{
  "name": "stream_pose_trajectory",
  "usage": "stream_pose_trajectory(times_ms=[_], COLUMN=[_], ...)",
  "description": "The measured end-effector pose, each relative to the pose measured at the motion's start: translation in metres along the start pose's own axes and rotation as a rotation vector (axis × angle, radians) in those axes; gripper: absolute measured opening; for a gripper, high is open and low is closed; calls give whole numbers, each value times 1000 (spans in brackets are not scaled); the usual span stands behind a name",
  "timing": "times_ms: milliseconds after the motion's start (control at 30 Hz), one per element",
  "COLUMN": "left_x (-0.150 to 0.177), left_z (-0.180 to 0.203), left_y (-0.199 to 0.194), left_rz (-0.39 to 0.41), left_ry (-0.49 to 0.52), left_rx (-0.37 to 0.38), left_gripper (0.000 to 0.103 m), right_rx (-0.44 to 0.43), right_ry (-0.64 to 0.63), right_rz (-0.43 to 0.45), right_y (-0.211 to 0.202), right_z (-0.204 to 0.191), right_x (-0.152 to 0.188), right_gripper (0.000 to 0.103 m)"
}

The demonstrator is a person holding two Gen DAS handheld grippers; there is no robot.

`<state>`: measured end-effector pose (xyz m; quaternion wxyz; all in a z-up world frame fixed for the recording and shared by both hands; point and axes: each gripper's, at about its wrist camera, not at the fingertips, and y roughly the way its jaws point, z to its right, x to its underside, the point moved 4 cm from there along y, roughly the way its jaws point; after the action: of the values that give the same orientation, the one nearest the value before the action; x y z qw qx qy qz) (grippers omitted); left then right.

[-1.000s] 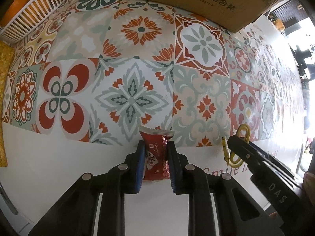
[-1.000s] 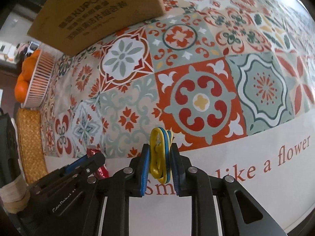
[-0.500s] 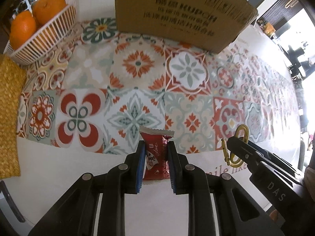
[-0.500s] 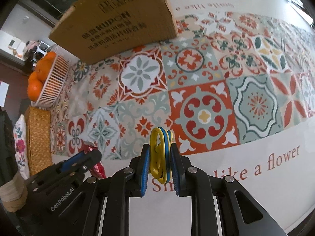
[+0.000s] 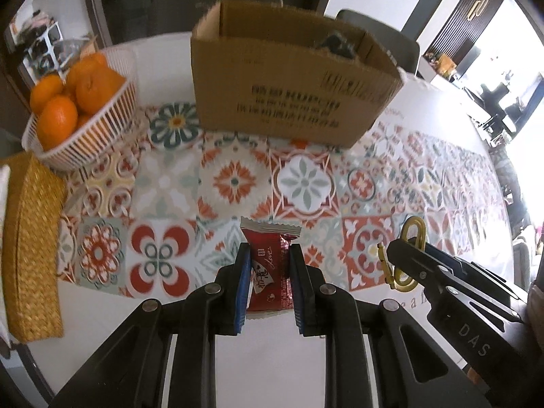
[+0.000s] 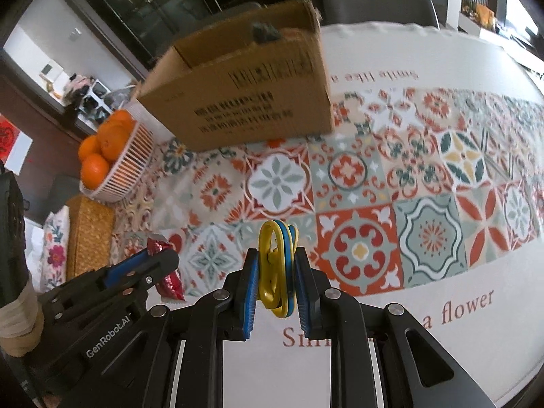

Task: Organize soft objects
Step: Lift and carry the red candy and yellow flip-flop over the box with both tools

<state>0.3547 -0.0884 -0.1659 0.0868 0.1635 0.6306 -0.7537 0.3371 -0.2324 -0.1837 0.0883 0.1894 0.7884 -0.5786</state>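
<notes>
My left gripper (image 5: 268, 255) is shut on a red snack packet (image 5: 270, 265) and holds it above the patterned tablecloth. My right gripper (image 6: 276, 261) is shut on a yellow and blue clip bundle (image 6: 276, 268) held above the cloth. The bundle also shows in the left wrist view (image 5: 408, 255), at the right gripper's tip. The packet shows in the right wrist view (image 6: 166, 272). An open cardboard box (image 5: 289, 91) stands at the far side of the table, with a dark object (image 5: 335, 46) inside. The box shows in the right wrist view (image 6: 244, 95) too.
A white basket of oranges (image 5: 81, 112) stands at the far left, and a woven yellow mat (image 5: 30, 244) lies along the left edge. Chairs stand behind the table. The tablecloth (image 6: 425, 238) stretches to the right.
Both grippers have risen and drawn back from the table with their loads. The box's open top and the orange basket have come into view.
</notes>
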Motion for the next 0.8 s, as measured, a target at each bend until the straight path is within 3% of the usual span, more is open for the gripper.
stream_pose_trajectory(times_ms=[800], left_x=[-78], left_z=[1], left_y=[-60], left_rz=[184], left_ry=[45], left_rx=[10], left_gripper=[22], right_rx=[-26], right_ry=[-91], right_rz=[191], right_y=[-53], right_z=[-36], right_x=[-75], right_gripper=[21])
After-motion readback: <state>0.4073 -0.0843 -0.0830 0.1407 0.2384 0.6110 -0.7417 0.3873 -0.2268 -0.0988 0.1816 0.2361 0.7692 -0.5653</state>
